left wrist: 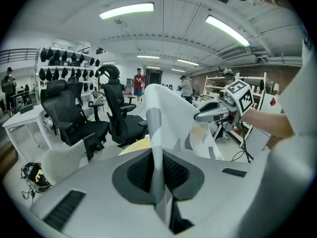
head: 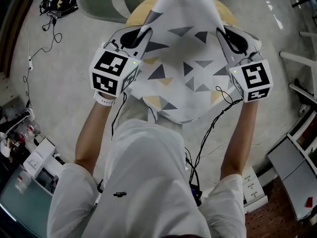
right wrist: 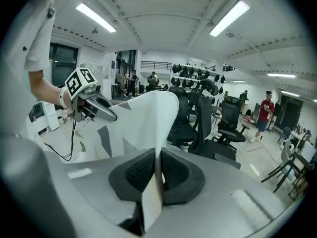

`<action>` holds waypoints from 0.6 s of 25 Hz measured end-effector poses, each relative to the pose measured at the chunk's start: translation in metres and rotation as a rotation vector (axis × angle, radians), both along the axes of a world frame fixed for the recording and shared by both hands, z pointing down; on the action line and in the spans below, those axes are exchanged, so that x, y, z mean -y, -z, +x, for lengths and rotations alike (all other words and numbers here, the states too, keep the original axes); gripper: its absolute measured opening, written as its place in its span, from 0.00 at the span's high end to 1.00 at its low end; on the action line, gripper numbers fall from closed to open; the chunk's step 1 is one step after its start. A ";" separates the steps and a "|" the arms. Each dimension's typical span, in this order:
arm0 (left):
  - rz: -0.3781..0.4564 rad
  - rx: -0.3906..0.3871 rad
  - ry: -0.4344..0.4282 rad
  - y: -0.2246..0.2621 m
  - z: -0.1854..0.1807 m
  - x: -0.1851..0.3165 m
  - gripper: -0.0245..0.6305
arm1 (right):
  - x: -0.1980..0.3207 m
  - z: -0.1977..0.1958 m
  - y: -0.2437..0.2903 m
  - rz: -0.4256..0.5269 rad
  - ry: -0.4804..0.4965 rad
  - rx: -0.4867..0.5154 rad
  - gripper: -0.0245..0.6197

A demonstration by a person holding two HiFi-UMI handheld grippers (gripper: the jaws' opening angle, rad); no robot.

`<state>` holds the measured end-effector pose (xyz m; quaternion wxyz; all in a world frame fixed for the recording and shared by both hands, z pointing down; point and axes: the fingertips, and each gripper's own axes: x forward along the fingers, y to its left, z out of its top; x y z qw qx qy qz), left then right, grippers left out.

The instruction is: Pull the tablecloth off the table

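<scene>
Tablecloth (head: 183,68), white with grey and yellow triangles, hangs lifted between our two grippers. Its near edge droops toward our body, and its far end appears draped over the round wooden table (head: 134,15), whose rim peeks out on either side of the fabric.

Our left gripper (head: 134,37) pinches the cloth's left edge. In the left gripper view the dark pads are pressed together, with a fold of fabric running up between them. Our right gripper (head: 229,37) does the same on the right edge, its pads closed on a thin fold that stands up out of the grip. Both sit at about the same height, and the cloth spans fairly taut from one to the other.

We judge that we are in the pulling step. The grasp is made and the near part of the cloth is clear of the tabletop, but the far part is not yet off. The next move calls for drawing both grippers back toward us together and evenly, so the fabric slides off without twisting or slipping from either pinch.

Around us lies pale floor (head: 64,83), and farther off stand black office chairs (left wrist: 74,118). We see nothing resting on the cloth that could be dragged along.
</scene>
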<state>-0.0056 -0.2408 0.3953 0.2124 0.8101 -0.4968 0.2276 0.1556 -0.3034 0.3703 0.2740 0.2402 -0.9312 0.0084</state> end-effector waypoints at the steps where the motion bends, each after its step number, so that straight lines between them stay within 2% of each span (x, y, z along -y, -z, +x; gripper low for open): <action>1: 0.008 -0.001 -0.005 0.007 0.002 -0.017 0.94 | -0.018 0.004 0.005 0.004 -0.005 0.008 0.90; 4: 0.037 -0.001 -0.027 0.024 0.005 -0.076 0.94 | -0.084 0.013 0.020 0.016 -0.029 0.032 0.90; 8: 0.068 0.000 -0.077 0.050 0.001 -0.117 0.94 | -0.136 0.013 0.044 0.031 -0.073 0.051 0.90; 15: 0.117 -0.030 -0.242 0.096 -0.007 -0.185 0.94 | -0.233 0.011 0.087 0.070 -0.198 0.083 0.90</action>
